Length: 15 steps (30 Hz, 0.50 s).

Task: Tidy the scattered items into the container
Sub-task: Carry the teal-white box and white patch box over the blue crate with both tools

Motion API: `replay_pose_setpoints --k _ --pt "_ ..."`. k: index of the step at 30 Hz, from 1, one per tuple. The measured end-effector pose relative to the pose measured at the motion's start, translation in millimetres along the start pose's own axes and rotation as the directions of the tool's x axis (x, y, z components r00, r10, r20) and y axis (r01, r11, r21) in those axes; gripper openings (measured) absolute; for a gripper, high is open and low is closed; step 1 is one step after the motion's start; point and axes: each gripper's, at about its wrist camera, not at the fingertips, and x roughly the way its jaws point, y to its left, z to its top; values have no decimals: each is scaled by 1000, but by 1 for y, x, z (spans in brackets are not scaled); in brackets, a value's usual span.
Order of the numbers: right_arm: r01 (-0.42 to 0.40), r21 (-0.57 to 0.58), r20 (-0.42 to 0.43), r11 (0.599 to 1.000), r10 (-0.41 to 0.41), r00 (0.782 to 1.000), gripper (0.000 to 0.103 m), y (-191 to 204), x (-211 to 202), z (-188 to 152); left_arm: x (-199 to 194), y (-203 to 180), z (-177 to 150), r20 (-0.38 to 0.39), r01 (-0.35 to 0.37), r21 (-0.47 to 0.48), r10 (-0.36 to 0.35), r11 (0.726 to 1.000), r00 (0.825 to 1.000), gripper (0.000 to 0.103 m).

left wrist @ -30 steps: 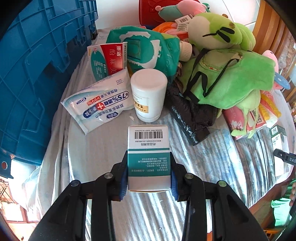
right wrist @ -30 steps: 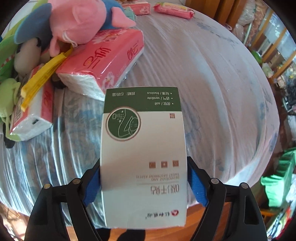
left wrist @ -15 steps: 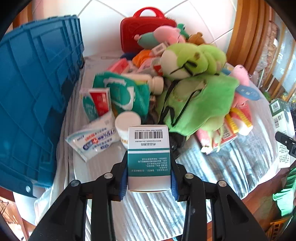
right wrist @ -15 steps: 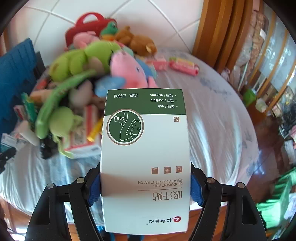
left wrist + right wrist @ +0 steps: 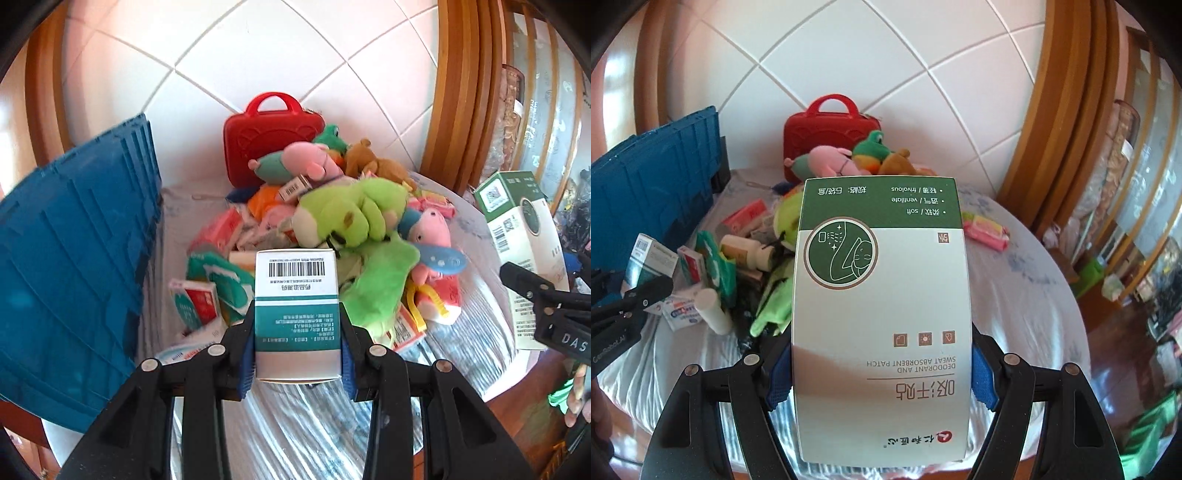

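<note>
White diagonal tiles and wooden trim back a round table (image 5: 461, 354) under a striped cloth, seen past my left jaws (image 5: 297, 347). These jaws are narrow and clamped on the teal-and-white medicine box (image 5: 297, 314), barcode end pointing away from me, held up off the table and angled downward at it. Left of the jaws stands the blue crate (image 5: 74, 266), its ribbed wall close by. Ahead lies the heap: a green frog plush (image 5: 351, 218), a pink pig plush (image 5: 306, 166), sachets and tissue packs, with a red case (image 5: 271, 136) farthest off against the wall. Far to the right my other jaws' black finger shows beside their green-and-white box (image 5: 524, 236).

From the right hand, my right jaws (image 5: 881, 380) stand wide and press both blue pads on the green-and-white box (image 5: 882, 317), which fills the middle of the view, lifted above the cloth and tipped downward. Left of them sits the blue crate (image 5: 653, 184), and nearer, the medicine box (image 5: 650, 258) in the left jaws. Beyond the box rest the red case (image 5: 827, 125) and the pink pig plush (image 5: 823, 160).
</note>
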Motion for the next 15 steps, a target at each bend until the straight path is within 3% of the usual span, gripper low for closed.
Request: replay_pose_setpoints --k 7,15 --pt "-100 -68 111 993 107 988 76 15 -5 47 -26 -2 38 79 -101 12 100 995 992 36" --pt "-189 -147 207 971 217 954 76 52 -26 90 -70 26 60 184 -210 -21 210 977 960 36"
